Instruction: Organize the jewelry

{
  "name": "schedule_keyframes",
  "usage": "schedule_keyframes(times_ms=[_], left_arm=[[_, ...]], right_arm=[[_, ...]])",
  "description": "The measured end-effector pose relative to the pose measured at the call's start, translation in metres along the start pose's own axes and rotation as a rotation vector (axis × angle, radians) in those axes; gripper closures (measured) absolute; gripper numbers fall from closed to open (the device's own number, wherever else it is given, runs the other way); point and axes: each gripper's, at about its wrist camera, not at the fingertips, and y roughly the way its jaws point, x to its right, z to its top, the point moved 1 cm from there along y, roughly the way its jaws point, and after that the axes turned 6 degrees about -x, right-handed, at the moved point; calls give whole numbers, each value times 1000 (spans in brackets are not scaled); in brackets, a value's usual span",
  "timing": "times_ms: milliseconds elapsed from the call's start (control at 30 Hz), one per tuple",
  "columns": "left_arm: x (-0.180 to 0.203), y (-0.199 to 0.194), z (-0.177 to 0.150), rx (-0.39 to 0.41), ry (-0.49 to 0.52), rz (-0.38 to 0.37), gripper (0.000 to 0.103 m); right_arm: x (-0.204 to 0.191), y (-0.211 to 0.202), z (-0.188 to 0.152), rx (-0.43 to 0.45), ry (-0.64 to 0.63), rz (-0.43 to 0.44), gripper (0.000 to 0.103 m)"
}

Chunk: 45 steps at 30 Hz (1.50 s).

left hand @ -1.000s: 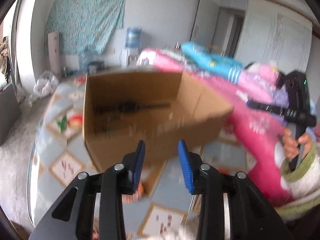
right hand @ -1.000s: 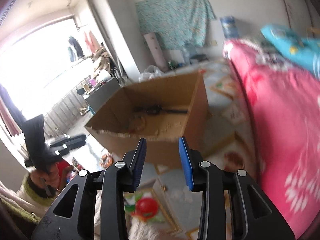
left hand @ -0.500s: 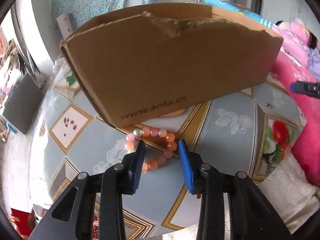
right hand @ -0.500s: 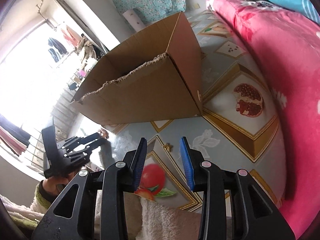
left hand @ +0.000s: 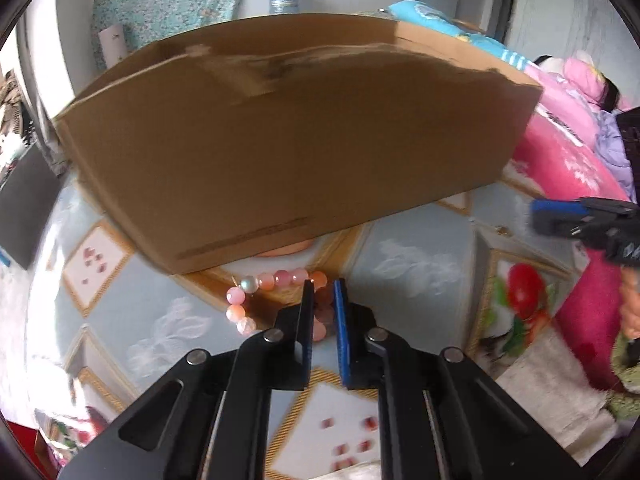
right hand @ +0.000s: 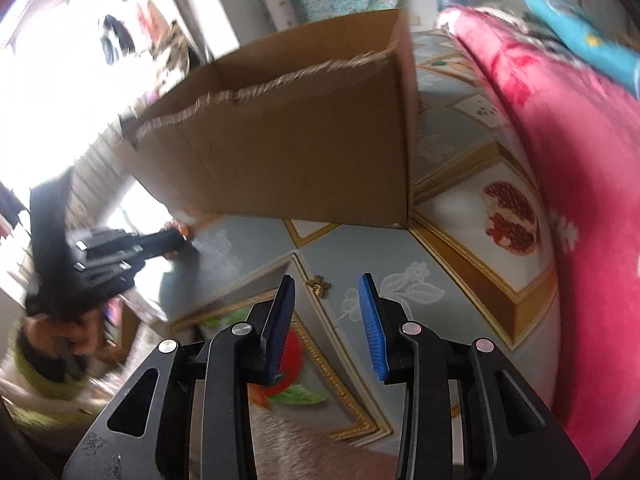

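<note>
A bracelet of pink and orange beads (left hand: 260, 281) lies on the patterned tablecloth (left hand: 420, 264), just in front of a large cardboard box (left hand: 300, 140). My left gripper (left hand: 323, 284) points down at the bracelet's right side. Its jaws are closing, with the beads pinched between the blue pads. In the right wrist view a small gold charm (right hand: 318, 286) lies on the cloth between the open fingers of my right gripper (right hand: 327, 280), which touches nothing. The left gripper (right hand: 176, 240) also shows there, far left by the box's corner.
The open-topped box (right hand: 300, 140) with a torn front rim fills the far half of the table. A pink quilt (right hand: 580, 200) runs along the right side. Something white and fluffy (left hand: 552, 396) lies at the near edge. A hand (right hand: 60, 332) holds the left tool.
Both grippers have dropped toward the table and tilted down, so the box looms larger. The left jaws have narrowed around the bracelet's beads. The right jaws stay equally wide.
</note>
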Motion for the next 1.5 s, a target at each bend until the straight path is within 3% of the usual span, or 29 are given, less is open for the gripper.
schedule_keyframes(times_ms=[133,333,667,1500], left_arm=[[16,4,4,-1,-8,-33,94],[23,6,7,-2,-9,-46,94],[23,9,8,-1,-8,-58,94],[21,7,7,-1,-18,-68,93]], right_arm=[[-11,10,2,-24,-44,-53,71],[-21,13,-1,-32,-11,-102,75],[-34,19,-3,-26,-18,-134,94],[-30,36,27,19,-18,-201,88]])
